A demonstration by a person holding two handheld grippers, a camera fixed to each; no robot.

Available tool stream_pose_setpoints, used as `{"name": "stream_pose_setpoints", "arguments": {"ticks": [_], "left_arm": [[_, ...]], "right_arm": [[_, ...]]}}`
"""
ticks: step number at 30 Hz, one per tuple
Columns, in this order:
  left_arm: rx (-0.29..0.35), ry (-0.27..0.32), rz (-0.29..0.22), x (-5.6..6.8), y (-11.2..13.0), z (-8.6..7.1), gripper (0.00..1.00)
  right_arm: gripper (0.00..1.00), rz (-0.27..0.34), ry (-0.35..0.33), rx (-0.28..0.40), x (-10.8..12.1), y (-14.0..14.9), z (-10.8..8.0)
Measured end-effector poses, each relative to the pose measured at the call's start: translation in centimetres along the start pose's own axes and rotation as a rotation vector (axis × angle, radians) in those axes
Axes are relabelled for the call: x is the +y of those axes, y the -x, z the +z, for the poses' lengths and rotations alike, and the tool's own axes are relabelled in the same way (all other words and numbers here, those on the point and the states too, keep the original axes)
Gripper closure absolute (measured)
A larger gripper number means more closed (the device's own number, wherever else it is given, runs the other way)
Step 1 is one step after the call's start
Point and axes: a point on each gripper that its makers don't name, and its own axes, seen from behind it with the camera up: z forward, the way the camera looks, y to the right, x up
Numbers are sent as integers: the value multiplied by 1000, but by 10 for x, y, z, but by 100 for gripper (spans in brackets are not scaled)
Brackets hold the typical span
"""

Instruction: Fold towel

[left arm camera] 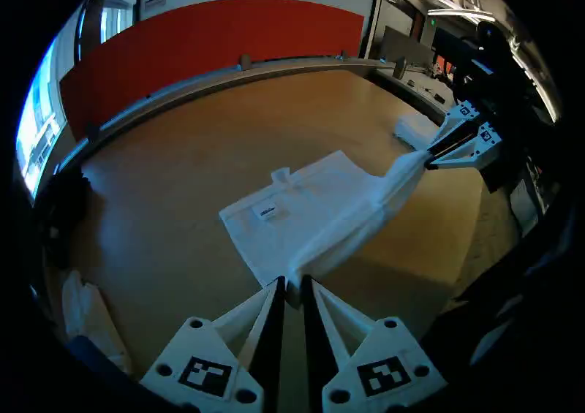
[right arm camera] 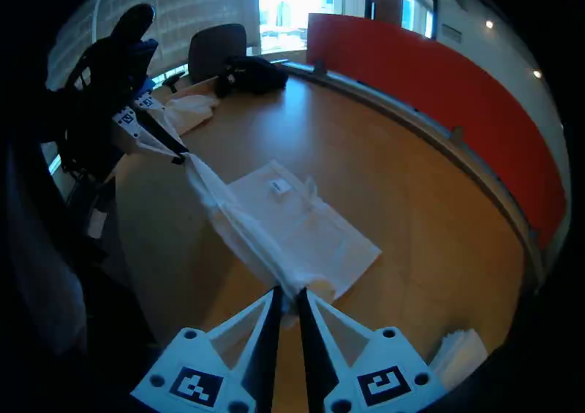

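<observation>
An office: long wooden table point(left arm camera: 183, 179), red partition point(left arm camera: 219, 40), desk chair point(right arm camera: 216, 47), big windows point(right arm camera: 300, 4).

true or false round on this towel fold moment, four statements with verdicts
1. The left gripper and the right gripper both pinch the white towel. True.
2. The towel lies fully flat on the wooden table. False: the edge stretched between the grippers is raised off it.
3. A red partition runs along the table's far side. True.
4. The black bag sits on the towel. False: it rests apart from it, near the chair.
</observation>
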Motion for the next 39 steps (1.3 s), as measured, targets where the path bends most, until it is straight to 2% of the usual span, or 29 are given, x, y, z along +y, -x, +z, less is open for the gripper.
{"name": "stream_pose_setpoints", "arguments": {"ticks": [18, 30, 39], "left_arm": [[7, -36, 12, -34, -22, 49, 83], [-2, -30, 16, -37, -20, 66, 83], [-5, -47, 12, -47, -21, 84, 84]], "right_arm": [[83, 29, 42, -23, 42, -7, 37], [83, 50, 47, -41, 54, -1, 50], [83, 64, 61, -52, 67, 2, 71]]}}
